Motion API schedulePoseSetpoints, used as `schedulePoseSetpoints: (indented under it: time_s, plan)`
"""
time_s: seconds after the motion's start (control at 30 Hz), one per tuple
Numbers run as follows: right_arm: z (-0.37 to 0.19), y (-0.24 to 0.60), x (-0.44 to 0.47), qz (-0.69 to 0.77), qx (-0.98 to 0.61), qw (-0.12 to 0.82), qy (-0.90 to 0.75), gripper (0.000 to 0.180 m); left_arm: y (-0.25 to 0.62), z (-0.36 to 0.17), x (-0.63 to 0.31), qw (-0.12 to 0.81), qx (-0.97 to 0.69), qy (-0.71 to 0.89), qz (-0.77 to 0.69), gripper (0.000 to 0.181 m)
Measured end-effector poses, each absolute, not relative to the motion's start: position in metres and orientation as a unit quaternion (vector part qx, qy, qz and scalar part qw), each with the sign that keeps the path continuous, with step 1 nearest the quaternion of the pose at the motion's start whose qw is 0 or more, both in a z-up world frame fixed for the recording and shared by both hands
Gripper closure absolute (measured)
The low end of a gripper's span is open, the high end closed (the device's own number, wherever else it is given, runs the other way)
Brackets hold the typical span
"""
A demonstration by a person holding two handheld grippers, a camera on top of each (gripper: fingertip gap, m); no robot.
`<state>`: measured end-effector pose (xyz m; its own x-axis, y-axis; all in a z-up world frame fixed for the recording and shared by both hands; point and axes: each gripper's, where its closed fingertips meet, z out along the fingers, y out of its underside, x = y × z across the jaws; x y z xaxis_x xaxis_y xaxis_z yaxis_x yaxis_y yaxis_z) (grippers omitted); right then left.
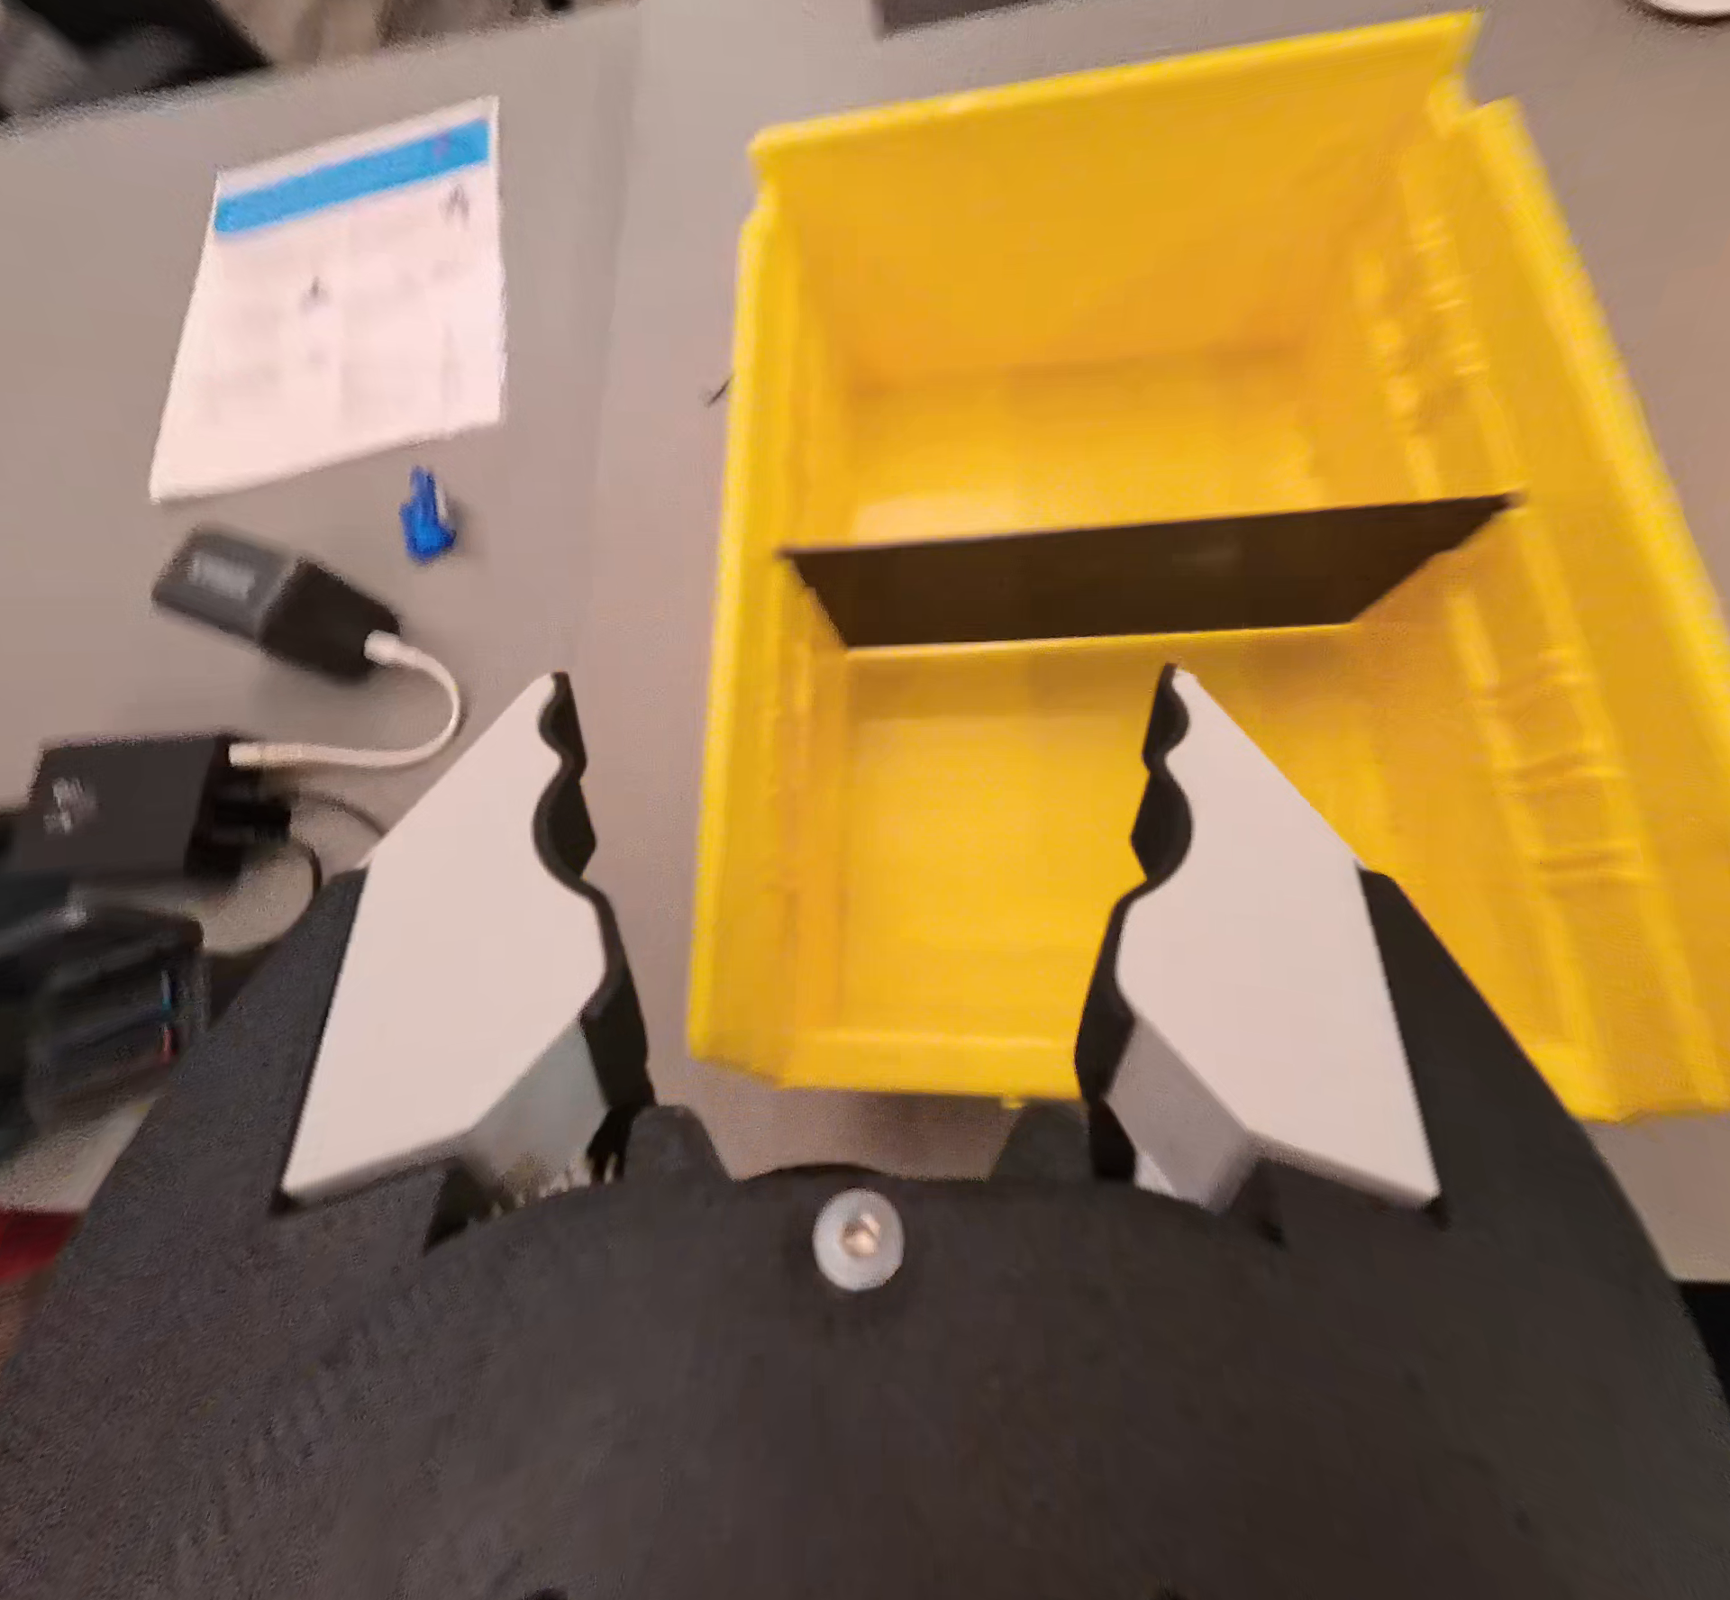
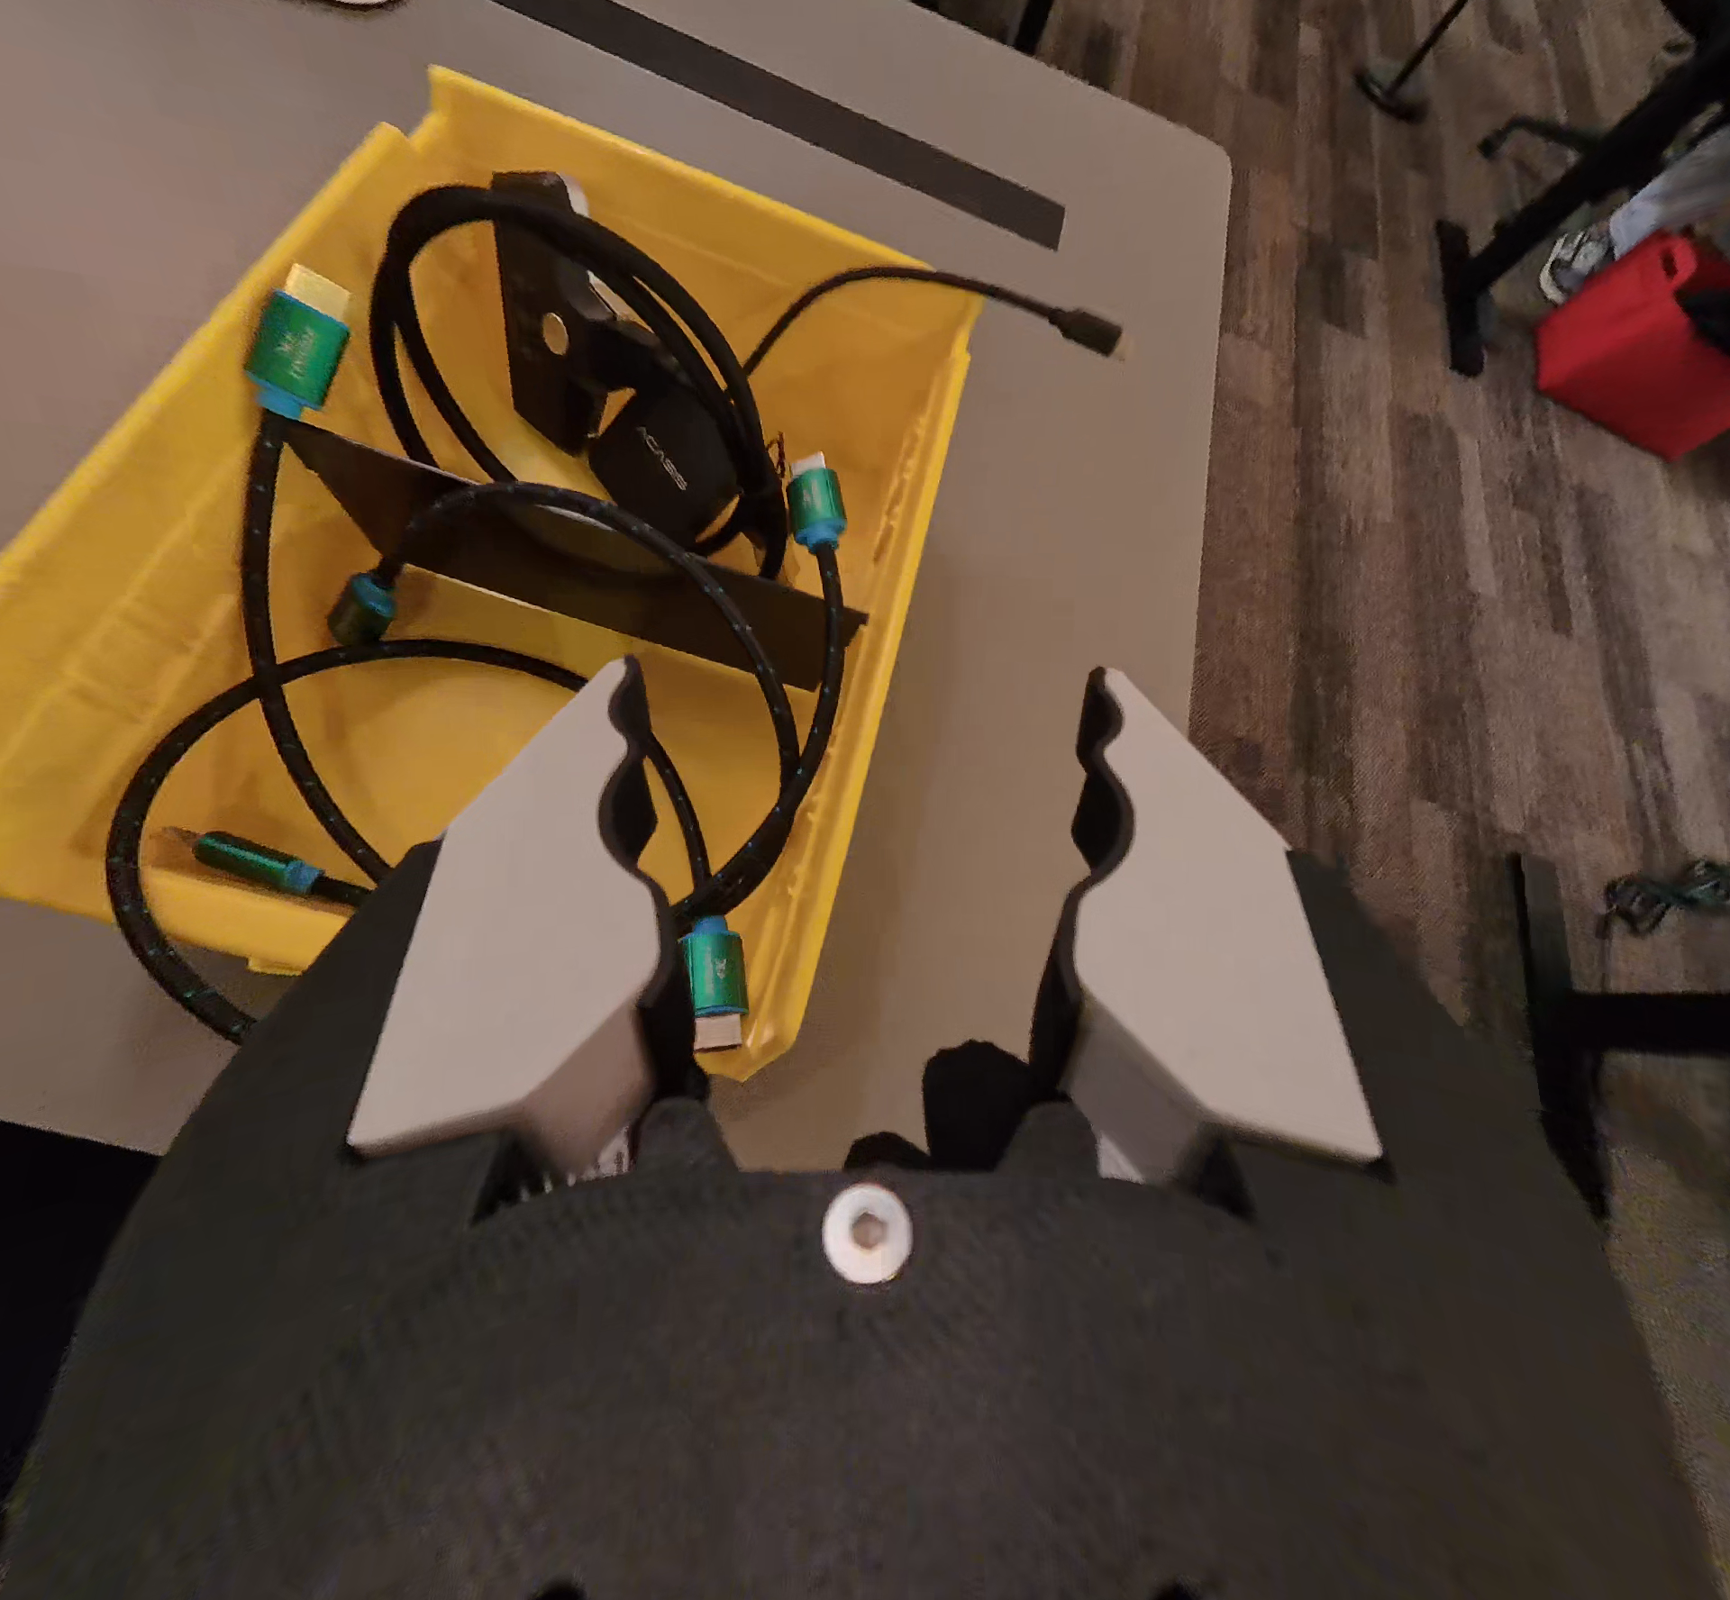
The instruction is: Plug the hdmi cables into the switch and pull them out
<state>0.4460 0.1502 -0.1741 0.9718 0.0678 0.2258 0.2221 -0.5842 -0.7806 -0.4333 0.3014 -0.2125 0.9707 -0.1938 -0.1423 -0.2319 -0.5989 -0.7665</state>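
We hold the right gripper [image 2: 861, 675] with fingers apart and empty. At its 11 o'clock the switch [image 2: 571, 338] lies in the far compartment of the yellow bin [image 2: 899, 525], amid coiled hdmi cables [image 2: 805, 694]. One green plug [image 2: 716, 975] sits just beside our left finger, whose pad hides some cable. Our left gripper [image 1: 861, 680], likewise spread, hovers over a blurred empty bin [image 1: 1077, 263].

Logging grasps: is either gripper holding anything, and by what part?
Nothing. Left gripper and right gripper are both open and empty.
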Motion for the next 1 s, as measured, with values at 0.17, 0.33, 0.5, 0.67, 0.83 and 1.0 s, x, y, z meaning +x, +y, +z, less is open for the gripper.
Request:
schedulePoseSetpoints:
  time_s: [0.17,0.33,0.5,0.67,0.83,1.0]
  plan:
    - [-0.201,0.150,0.455,-0.065,-0.896,0.437,-0.050,0.080,0.297,-0.253,-0.476,0.424,-0.903,0.020,-0.072,0.058]
    - [-0.232,0.154,0.462,-0.066,-0.904,0.421,-0.032,0.076,0.295,-0.278,-0.486,0.393,-0.914,0.020,-0.095,0.061]
    - [-0.263,0.156,0.459,-0.053,-0.915,0.398,-0.031,0.081,0.294,-0.309,-0.451,0.343,-0.919,0.046,-0.190,0.071]
    - [-0.276,0.158,0.455,-0.020,-0.917,0.396,-0.034,0.107,0.301,-0.304,-0.427,0.342,-0.898,0.042,-0.273,0.114]
    - [-0.277,0.163,0.439,0.021,-0.912,0.403,-0.070,0.152,0.310,-0.305,-0.431,0.344,-0.903,0.012,-0.258,0.159]
    - [-0.276,0.172,0.427,0.029,-0.911,0.404,-0.076,0.153,0.312,-0.305,-0.414,0.353,-0.903,0.055,-0.238,0.175]
